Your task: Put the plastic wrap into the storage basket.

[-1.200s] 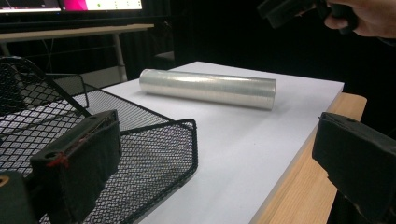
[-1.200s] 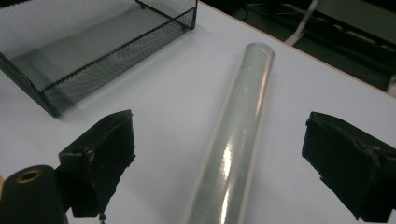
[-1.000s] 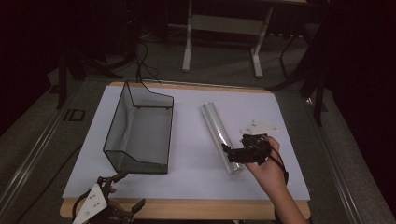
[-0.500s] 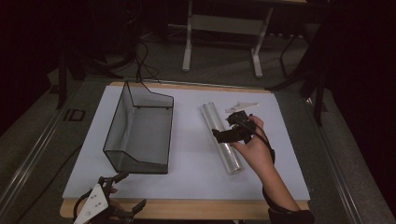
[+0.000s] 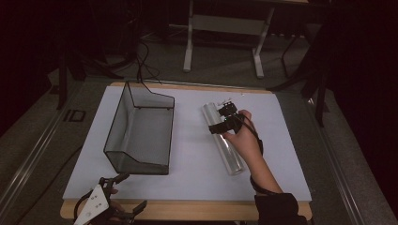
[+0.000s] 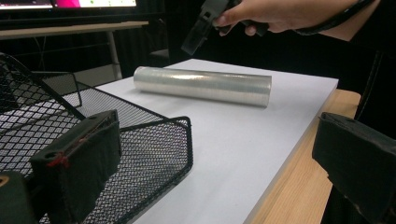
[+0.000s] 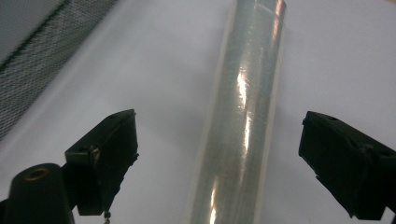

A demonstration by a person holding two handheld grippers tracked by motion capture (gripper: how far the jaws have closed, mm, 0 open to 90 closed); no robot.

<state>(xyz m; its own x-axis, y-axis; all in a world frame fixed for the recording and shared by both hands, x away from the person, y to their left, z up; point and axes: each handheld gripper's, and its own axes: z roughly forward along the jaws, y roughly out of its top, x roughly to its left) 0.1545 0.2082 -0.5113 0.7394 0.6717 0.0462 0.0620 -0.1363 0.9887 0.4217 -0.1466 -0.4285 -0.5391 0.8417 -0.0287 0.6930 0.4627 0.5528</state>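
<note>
Count on the bench [image 5: 291, 187]: one white sheet [image 5: 187, 154] covering its top; one black wire-mesh tray [image 5: 141, 129] toward the left edge; one roll of clear film [image 5: 224, 140] toward the right edge. Two hand-held grippers: the left gripper [image 5: 123, 194], the right gripper [image 5: 220, 119].

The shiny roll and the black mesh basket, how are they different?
The roll is a clear, glossy, solid-looking tube; the basket is black see-through mesh. The roll lies on its side; the basket stands with its open top up. The roll has the right hand-held gripper above it, jaws open; the basket sits nearer the left hand-held gripper. Both rest on the white sheet.
</note>
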